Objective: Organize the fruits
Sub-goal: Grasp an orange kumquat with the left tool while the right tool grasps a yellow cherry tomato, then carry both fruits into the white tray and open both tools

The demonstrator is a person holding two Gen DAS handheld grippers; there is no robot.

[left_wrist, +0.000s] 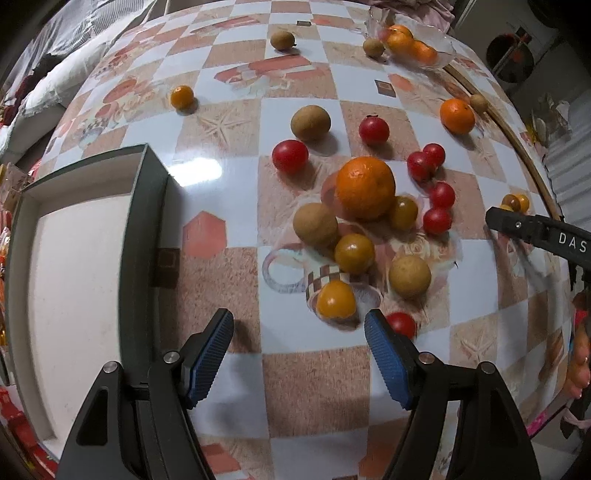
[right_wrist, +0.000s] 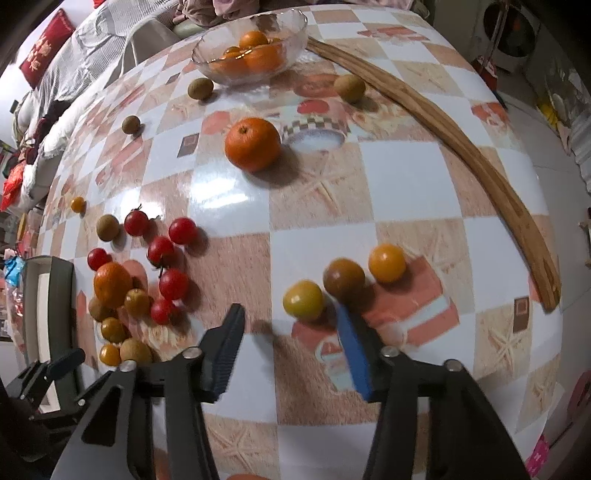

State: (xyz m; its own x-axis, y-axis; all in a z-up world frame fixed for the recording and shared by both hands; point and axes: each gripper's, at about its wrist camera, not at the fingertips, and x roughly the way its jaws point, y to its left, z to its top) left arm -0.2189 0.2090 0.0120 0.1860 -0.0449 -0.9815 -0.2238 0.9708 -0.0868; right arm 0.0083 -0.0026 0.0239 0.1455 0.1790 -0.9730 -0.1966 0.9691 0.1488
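Both grippers are held open, empty. The yellow tomato (right_wrist: 303, 300), at twelve o'clock of the right gripper (right_wrist: 291, 325), could be knocked away by the blue pad (right_wrist: 354, 354).

two grippers (left_wrist: 299, 354), one glass bowl (right_wrist: 255, 44)

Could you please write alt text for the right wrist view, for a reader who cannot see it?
The right gripper hangs open over a checkered tablecloth, just short of three small yellow and brown tomatoes. Farther off sit a loose orange and a glass bowl of oranges; mixed fruit clusters at left.
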